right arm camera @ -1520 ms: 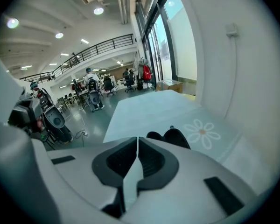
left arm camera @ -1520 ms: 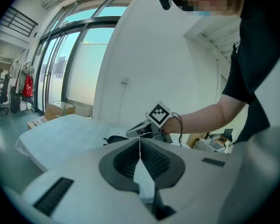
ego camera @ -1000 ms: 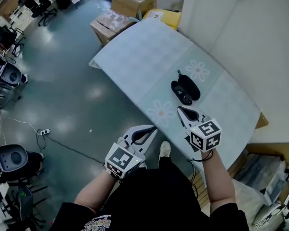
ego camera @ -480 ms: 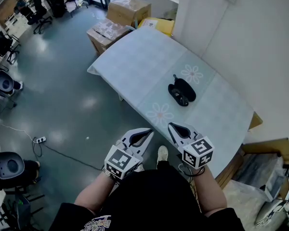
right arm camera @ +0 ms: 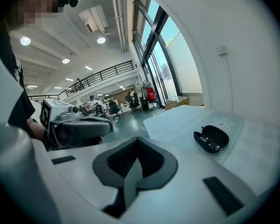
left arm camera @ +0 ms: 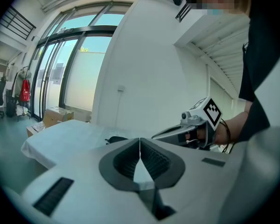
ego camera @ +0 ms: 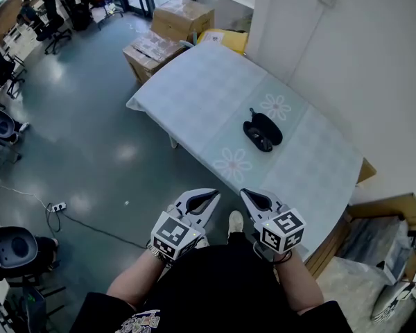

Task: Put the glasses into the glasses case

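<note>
A black glasses case (ego camera: 263, 131) lies open on the table (ego camera: 201, 89), by a flower print; dark glasses (ego camera: 257, 139) rest in its near half. The case (right arm camera: 211, 138) and the glasses (right arm camera: 208, 145) also show in the right gripper view, and the case (left arm camera: 115, 138) shows small in the left gripper view. Both grippers hang close to my body, short of the table's near edge. My left gripper (ego camera: 211, 199) is shut and holds nothing. The right gripper (ego camera: 247, 195) is likewise shut and empty. Jaw tips meet in both gripper views (left arm camera: 140, 140) (right arm camera: 137, 140).
Cardboard boxes (ego camera: 182, 16) and a yellow package (ego camera: 225, 39) stand at the table's far end. A white wall (ego camera: 347, 54) runs along the table's right side. Office chairs (ego camera: 3, 123) and a power strip (ego camera: 56, 205) are on the grey floor to the left.
My right gripper has drawn back from the table's near edge toward my body. The left gripper has barely moved. The case lies as before.
</note>
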Available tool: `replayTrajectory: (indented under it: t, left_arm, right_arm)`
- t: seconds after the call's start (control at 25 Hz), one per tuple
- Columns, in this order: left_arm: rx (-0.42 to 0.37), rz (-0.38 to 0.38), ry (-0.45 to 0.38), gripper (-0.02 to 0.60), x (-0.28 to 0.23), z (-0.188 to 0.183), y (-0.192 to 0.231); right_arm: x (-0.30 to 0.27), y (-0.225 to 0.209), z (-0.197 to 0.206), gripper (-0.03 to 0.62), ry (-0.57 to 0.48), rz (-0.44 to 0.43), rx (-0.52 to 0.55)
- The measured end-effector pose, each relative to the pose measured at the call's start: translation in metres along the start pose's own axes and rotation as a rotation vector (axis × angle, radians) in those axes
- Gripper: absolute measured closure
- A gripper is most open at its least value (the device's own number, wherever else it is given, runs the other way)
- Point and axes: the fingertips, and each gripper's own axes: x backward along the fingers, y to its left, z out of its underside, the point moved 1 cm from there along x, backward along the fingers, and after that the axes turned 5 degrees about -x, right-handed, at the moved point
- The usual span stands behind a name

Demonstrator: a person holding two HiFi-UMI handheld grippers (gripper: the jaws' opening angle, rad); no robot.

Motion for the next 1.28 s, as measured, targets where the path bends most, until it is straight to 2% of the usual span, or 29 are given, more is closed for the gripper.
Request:
replayTrajectory:
  t: [0.68, 1.28]
  left_arm:
    - [-0.013, 0.068, 0.021, 0.552, 0.018, 0.015, -0.009]
    - [-0.004, 0.067, 0.021, 0.552, 0.024, 0.017, -0.007]
  right_arm:
    - [0.01, 0.031, 0.024, 0.571, -0.02, 0.037, -0.033]
    - [0.008, 0.039, 0.024, 0.571, -0.025, 0.028, -0.046]
